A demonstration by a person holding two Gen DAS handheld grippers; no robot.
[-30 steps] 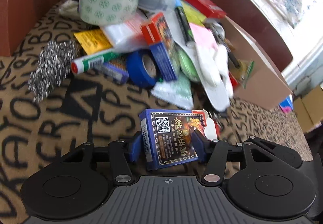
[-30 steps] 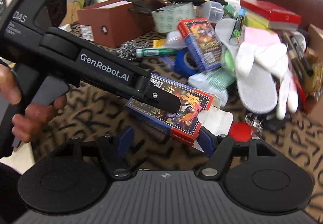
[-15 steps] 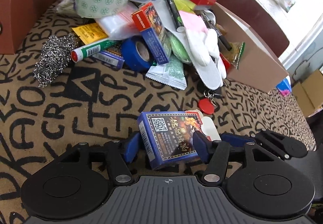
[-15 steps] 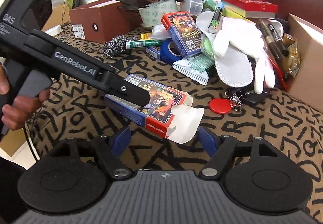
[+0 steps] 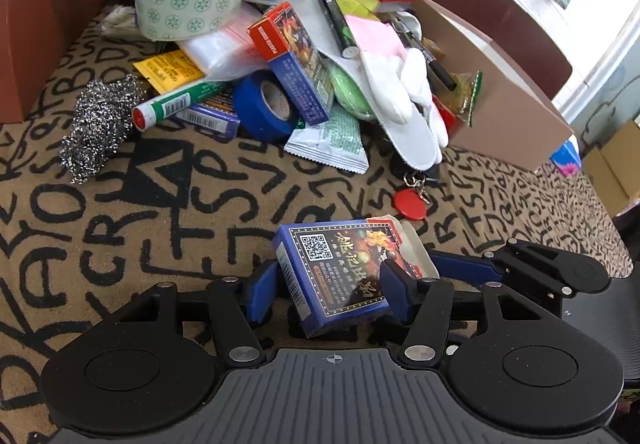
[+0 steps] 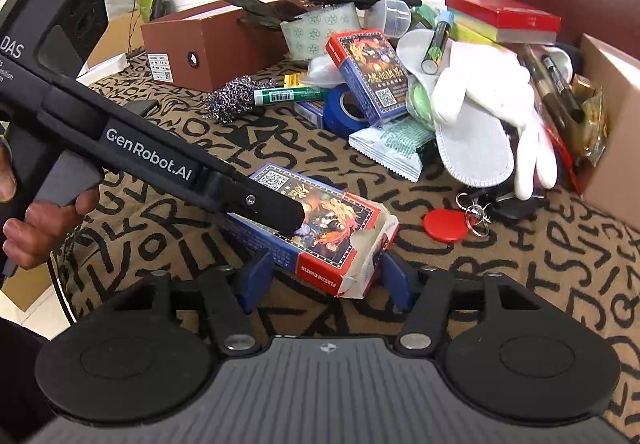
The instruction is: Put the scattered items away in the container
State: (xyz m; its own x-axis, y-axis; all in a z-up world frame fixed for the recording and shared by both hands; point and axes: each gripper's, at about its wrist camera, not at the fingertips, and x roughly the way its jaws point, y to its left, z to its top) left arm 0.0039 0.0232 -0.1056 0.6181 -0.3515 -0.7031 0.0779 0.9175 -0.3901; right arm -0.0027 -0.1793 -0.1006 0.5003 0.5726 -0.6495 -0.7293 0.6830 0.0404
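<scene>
The left hand-held gripper [image 5: 328, 290] was clamped on the card box [image 5: 340, 276] just above the tabletop [image 5: 168, 203], and the right hand-held gripper [image 6: 326, 278] sat spread around its open flap end, not gripping. That crumpled flap could gape and spill cards — or the box could twist free. "PLASTIC COATED" showed on the end, "GenRobot.AI" on the tool.

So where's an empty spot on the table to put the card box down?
The patterned cloth is bare in front of the steel scourer and blue tape roll, left of the card box in the left hand-held gripper. More bare cloth lies right of the red key tag. The pile around the white glove is crowded.
</scene>
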